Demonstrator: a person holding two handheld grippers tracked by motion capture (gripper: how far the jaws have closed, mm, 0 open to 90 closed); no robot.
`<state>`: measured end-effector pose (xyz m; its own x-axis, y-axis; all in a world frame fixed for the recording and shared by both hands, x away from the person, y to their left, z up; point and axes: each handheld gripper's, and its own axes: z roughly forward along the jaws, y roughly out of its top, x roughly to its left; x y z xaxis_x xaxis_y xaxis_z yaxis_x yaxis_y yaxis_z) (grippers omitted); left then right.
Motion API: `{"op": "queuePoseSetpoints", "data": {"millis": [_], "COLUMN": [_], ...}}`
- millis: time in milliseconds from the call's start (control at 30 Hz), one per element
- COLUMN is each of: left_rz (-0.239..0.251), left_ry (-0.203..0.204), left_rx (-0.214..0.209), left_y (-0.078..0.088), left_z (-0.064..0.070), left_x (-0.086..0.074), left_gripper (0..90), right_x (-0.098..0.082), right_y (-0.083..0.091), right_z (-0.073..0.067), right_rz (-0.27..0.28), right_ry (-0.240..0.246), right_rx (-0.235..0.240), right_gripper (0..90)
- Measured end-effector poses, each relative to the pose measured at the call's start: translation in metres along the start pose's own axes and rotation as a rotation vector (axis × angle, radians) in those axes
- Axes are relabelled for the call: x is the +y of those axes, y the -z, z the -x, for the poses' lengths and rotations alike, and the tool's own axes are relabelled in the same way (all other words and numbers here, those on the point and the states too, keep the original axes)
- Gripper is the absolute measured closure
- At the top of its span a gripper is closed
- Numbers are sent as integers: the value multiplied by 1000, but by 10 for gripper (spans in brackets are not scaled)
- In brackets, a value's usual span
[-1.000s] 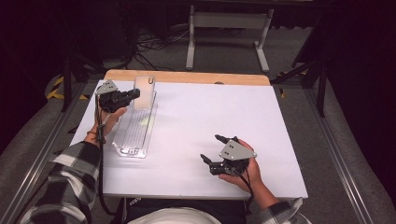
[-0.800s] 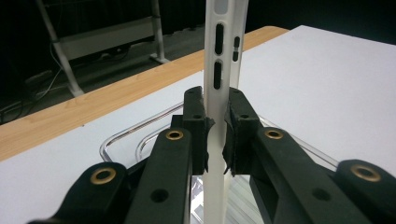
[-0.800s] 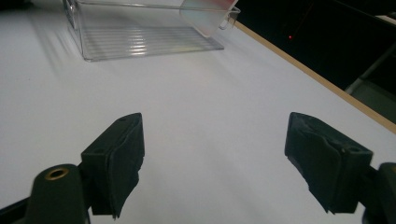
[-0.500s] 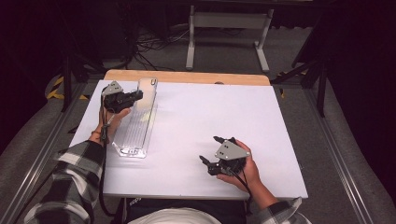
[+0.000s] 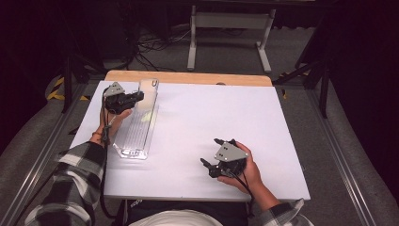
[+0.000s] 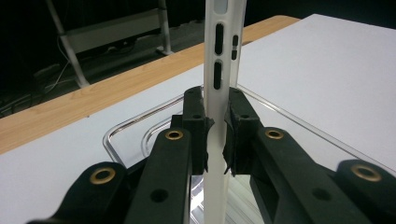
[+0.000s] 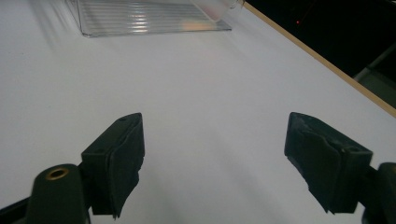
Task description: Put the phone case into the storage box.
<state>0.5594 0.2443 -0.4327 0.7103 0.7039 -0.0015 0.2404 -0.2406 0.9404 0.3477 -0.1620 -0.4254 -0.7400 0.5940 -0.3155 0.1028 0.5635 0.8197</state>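
Observation:
A translucent white phone case [image 6: 219,56] stands on edge, its side with the button slots facing me. My left gripper [image 6: 216,135] is shut on that edge. In the high view the case [image 5: 149,94] rises over the far end of a long clear plastic tray [image 5: 136,127] at the table's left, with the left gripper [image 5: 136,97] beside it. My right gripper [image 5: 210,151] rests near the front of the white table, far from the tray. Its jaws stand wide open in the right gripper view [image 7: 215,154] with bare table between them.
The white tabletop [image 5: 226,113] has a wooden strip [image 5: 188,77] along its far edge. The clear tray's ribbed end [image 7: 140,18] lies ahead of the right gripper. A metal stand [image 5: 226,28] and cables are on the floor beyond the table.

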Motion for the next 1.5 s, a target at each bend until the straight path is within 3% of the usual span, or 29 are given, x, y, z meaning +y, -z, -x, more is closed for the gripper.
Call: {"op": "queuePoseSetpoints", "data": {"millis": [333,467,567,700,800,867,933,1033,1500], "left_rz": [-12,-34,-32,-52,-78,-85,-96,-111,-91], "left_ry": [-13,-56,-65,-105,-117,-104,-107,-106,-93], "left_rx": [72,150,166,252,315,310,342,351,305], "left_y": [2,1,2,2,2,2,1,0,2], "left_z": [-2,2,1,4,3,1,0,1,1], "left_x": [-1,3,3,6,5,2,2,2,2], "left_gripper": [772,707,702,660,636,627,611,612,680], "right_x": [0,0,-1,0,0,0,0,-1,0], "right_y": [0,-1,-4,-5,-5,-4,-4,-4,-2], "right_z": [-1,-1,-4,-6,-6,-6,-6,-6,-6], "right_rz": [-10,-19,-39,-46,-47,-46,-44,-45,-34], "right_ry": [12,11,26,41,41,42,43,47,44], "right_rx": [-5,2,13,19,22,22,25,28,19], "right_gripper": [208,208,209,209,209,209,209,209,212]}}
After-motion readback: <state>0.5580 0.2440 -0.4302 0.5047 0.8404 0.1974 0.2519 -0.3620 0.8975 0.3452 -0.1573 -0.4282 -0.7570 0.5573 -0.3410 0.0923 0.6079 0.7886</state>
